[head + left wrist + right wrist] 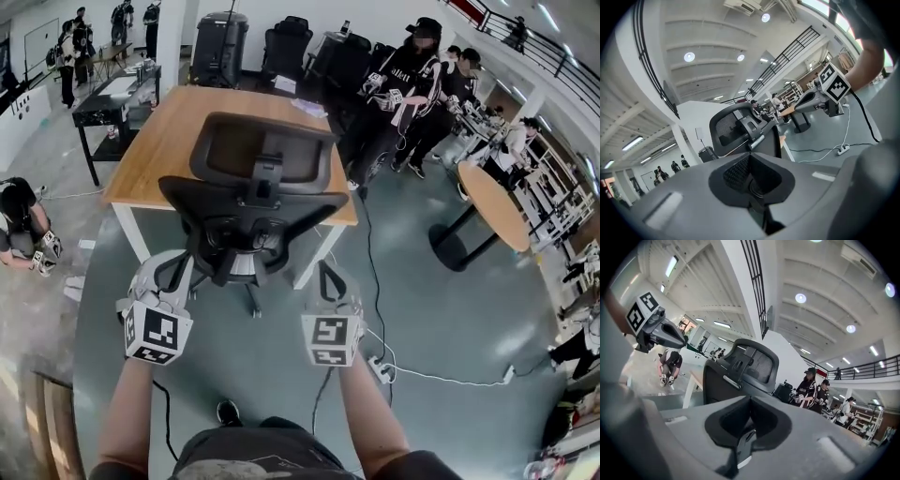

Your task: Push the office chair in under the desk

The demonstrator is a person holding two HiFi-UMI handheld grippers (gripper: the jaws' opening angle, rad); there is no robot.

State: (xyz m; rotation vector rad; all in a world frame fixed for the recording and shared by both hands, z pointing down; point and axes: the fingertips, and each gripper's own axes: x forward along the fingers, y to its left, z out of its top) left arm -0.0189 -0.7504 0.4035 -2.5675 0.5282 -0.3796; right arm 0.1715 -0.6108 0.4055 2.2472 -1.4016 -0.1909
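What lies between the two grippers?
In the head view, the chair's base and bare floor lie between the left gripper and right gripper.

One office chair (253,202), one desk (164,141), one round table (494,202), and two grippers: left gripper (173,267), right gripper (326,274).

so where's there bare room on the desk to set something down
The desk is bare wood on its left half, from the left edge to the chair. A thin strip is free right of the chair. The far right corner is crowded: papers on it, people beside it.
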